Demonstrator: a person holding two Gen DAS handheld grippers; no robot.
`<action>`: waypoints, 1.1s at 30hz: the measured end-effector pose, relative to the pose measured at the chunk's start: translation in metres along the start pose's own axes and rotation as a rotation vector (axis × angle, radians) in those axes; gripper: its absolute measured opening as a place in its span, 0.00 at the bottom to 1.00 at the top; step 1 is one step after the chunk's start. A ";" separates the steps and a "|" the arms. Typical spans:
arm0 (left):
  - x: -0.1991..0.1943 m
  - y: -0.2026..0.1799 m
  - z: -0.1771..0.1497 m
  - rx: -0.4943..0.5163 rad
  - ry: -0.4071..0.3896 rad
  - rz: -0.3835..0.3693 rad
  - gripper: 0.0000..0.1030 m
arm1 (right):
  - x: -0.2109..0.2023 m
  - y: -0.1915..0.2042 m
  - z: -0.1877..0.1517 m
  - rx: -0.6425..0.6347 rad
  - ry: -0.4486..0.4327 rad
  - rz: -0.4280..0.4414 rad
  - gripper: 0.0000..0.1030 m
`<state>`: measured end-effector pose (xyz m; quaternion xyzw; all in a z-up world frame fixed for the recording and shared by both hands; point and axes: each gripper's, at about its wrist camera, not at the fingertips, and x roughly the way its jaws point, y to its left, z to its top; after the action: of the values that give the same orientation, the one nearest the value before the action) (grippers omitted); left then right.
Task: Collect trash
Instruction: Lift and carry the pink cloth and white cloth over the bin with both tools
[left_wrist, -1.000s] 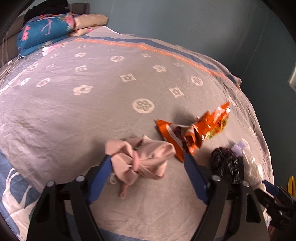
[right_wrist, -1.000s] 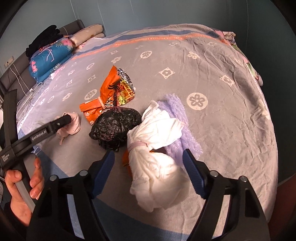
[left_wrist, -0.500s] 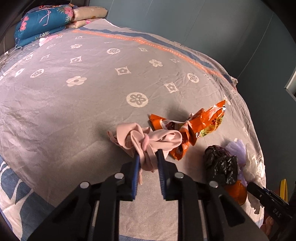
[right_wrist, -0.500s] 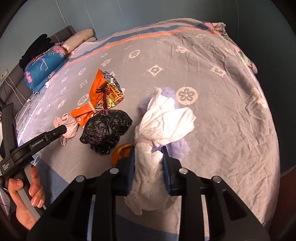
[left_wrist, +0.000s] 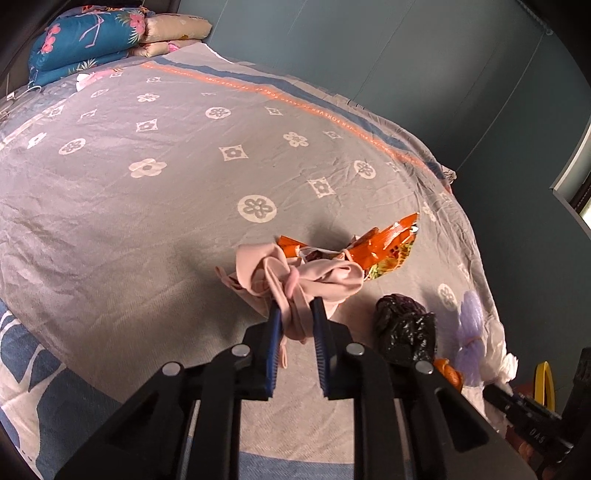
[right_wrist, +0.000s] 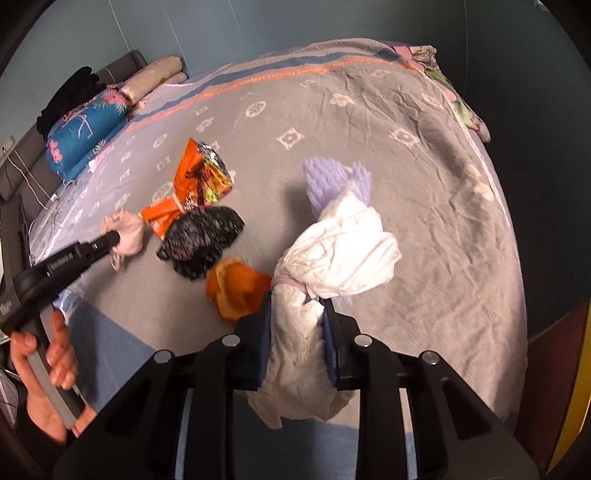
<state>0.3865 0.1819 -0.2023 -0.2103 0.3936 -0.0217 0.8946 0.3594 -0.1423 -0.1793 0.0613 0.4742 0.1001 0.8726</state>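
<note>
The left gripper (left_wrist: 295, 310) is clenched on a dangling fold of the pink cloth bundle (left_wrist: 295, 275), the blue pads pinching a narrow tail of it, not the knotted bulk; that low hold probably lets the wad hang free once it is raised. The right gripper (right_wrist: 297, 301) is clamped on the white crumpled bag (right_wrist: 340, 254) just below its tied neck, likely the firmest spot on such a loose, puffy thing, and the lower part of the bag sags between the fingers.

In the left wrist view the pink bundle sits just above frame centre, with the orange snack wrapper (left_wrist: 384, 251) touching it at about 2 o'clock and the black plastic bag (left_wrist: 406, 328) near it at 4 o'clock. In the right wrist view an orange wad (right_wrist: 236, 291) lies just beside the white bag at 9 o'clock, and a lilac mesh piece (right_wrist: 328, 177) shows behind it at 12 o'clock. All the trash is gathered near the foot of the bed, within reach of both hands; a hand (right_wrist: 48, 354) grips the left tool's handle at 8 o'clock.

The surface is a soft grey bedspread (left_wrist: 147, 221) with white flower motifs and an orange stripe, wrinkled and yielding. Folded blue floral bedding (left_wrist: 85, 37) is stacked at 11 o'clock, against dark teal walls
</note>
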 end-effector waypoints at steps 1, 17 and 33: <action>-0.001 -0.001 -0.001 0.000 -0.002 -0.001 0.15 | -0.001 -0.002 -0.003 0.003 0.007 0.000 0.23; -0.030 -0.017 -0.010 0.055 -0.048 -0.026 0.15 | -0.054 -0.018 -0.032 -0.022 -0.053 -0.048 0.23; -0.110 -0.087 -0.043 0.213 -0.157 -0.067 0.15 | -0.171 -0.025 -0.044 -0.068 -0.247 -0.027 0.23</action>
<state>0.2914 0.1094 -0.1176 -0.1282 0.3106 -0.0767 0.9387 0.2346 -0.2055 -0.0686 0.0370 0.3601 0.0958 0.9273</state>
